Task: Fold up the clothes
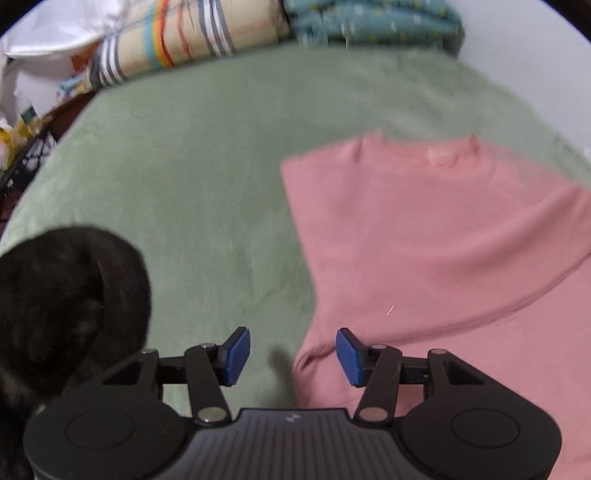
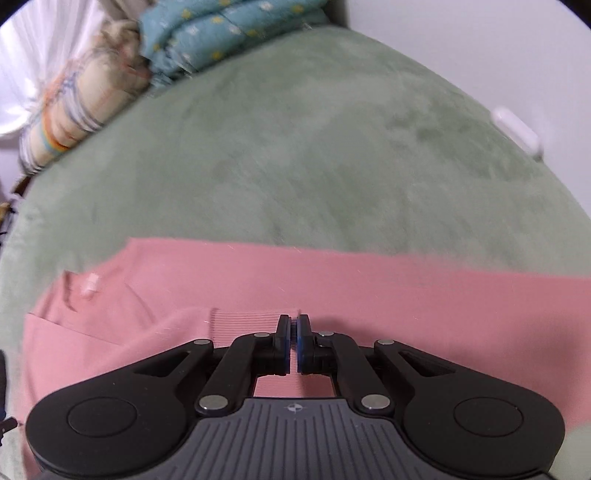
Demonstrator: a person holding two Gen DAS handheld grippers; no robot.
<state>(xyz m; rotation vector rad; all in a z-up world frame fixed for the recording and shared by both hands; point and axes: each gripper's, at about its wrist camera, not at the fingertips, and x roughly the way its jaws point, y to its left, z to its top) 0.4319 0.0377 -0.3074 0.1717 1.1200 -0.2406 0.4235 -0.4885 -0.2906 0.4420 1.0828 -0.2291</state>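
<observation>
A pink sweater (image 1: 424,236) lies spread on a green blanket (image 1: 207,177), with one sleeve folded across its body. My left gripper (image 1: 293,356) is open and empty, hovering over the sweater's left edge near the bottom. In the right wrist view the sweater (image 2: 369,288) fills the lower half. My right gripper (image 2: 294,341) is shut on the ribbed cuff (image 2: 243,319) of the sleeve, held over the sweater's body.
A black garment (image 1: 62,302) lies at the left on the blanket. A striped pillow (image 1: 177,40) and a teal quilt (image 1: 373,22) sit at the far edge. Clutter (image 1: 26,122) is off the bed's left side. A white wall (image 2: 480,44) is at the right.
</observation>
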